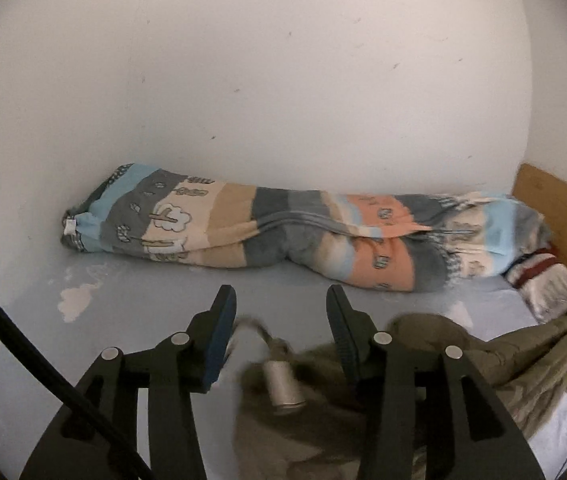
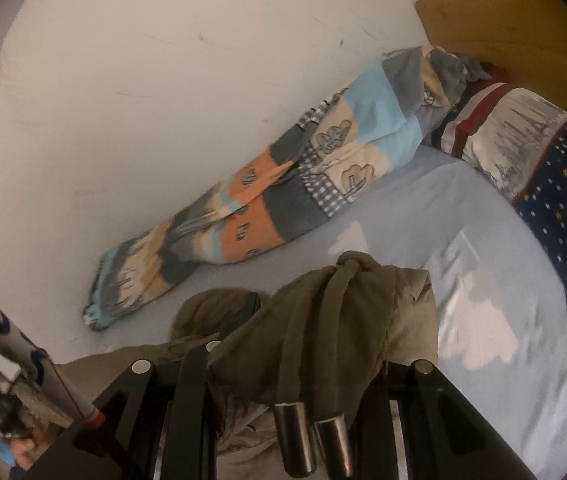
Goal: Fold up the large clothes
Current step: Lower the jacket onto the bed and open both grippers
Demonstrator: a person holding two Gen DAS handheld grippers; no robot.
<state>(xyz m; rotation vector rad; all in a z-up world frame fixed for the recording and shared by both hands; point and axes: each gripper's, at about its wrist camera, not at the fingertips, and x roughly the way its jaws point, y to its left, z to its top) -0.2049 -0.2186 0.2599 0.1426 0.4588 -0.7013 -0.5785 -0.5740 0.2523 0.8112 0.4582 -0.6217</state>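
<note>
Olive garment (image 2: 323, 320) heaped over right gripper (image 2: 307, 344), grip unclear, left gripper (image 1: 281, 300) wide open and holding nothing above it, on blue sheet (image 1: 143, 280) beside rolled quilt (image 1: 283, 232), white wall (image 1: 243, 80).

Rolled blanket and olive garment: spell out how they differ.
The rolled blanket is patchwork pastel, blue, grey, peach and cream; the olive garment is plain.
The rolled blanket lies stretched along the wall; the olive garment is bunched over the right hand-held gripper.
Both are soft fabric over the same pale blue bed sheet.
</note>
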